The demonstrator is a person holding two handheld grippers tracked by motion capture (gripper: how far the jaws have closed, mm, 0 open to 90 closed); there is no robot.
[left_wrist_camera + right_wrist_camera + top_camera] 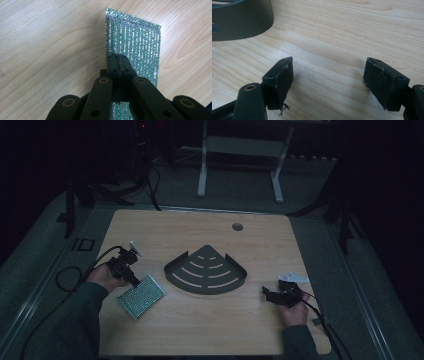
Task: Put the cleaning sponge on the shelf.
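While the room around it lies in darkness, the pale wood-grain tabletop fills the middle of the high view, with a small round grommet hole near its far edge. At the centre of that view sits a dark grey, fan-shaped metal tray with a raised rim and curved slots cut through its floor.

Left of the tray, in the lower left of the high view, a flat rectangular scouring pad of glittering silver-and-green mesh lies on the wood, apart from the tray. The left hand-held gripper, held in the person's left hand, reaches down to the pad's upper edge. In the left gripper view the pad stretches away toward the upper right of the frame, and the left hand-held gripper has its two black jaws pressed together over the pad's near portion; whether any of the mesh is pinched between them I cannot tell.

At the lower right of the high view, the right hand-held gripper is held low over the tabletop by the person's right hand, pointing toward the tray. In the right gripper view its jaws stand wide apart around bare wood, the right hand-held gripper holding nothing, and the curved wall of the tray shows in the upper left corner.
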